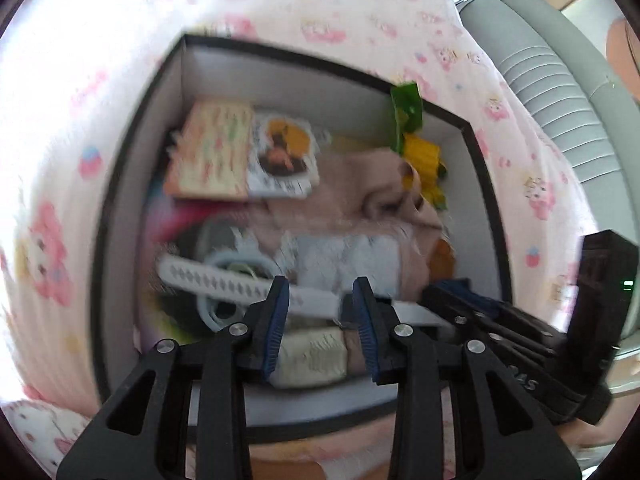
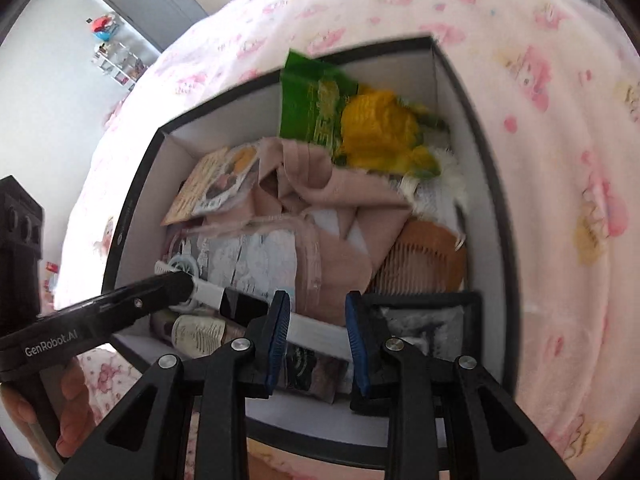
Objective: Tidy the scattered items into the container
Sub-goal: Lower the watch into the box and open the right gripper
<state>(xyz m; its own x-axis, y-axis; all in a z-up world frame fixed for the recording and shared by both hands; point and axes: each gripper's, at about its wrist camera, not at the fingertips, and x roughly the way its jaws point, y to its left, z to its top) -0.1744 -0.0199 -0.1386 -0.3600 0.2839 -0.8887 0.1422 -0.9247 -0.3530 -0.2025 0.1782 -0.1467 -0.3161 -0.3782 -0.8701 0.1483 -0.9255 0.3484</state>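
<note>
Both the left gripper (image 1: 320, 316) and right gripper (image 2: 314, 328) pinch a white perforated strap (image 1: 224, 280), half-closed, lowering it level into the black-rimmed box (image 2: 436, 76).

The left gripper (image 1: 321, 308) is showing two black fingers with blue ridged pads (image 1: 277, 328) on the inner sides. Its black arms are looking like thin triangles with long holes cut in them, and round silver screws (image 1: 237, 329) are shining at the joints. The right gripper (image 2: 318, 322) is looking just the same, black with blue ridged pads (image 2: 280, 332) and silver screws (image 2: 242, 344). From the right camera, white letters reading "GenRobot.AI" are showing on the left gripper's black side. A small green light (image 1: 629, 282) is glowing on the right gripper's black body.
</note>
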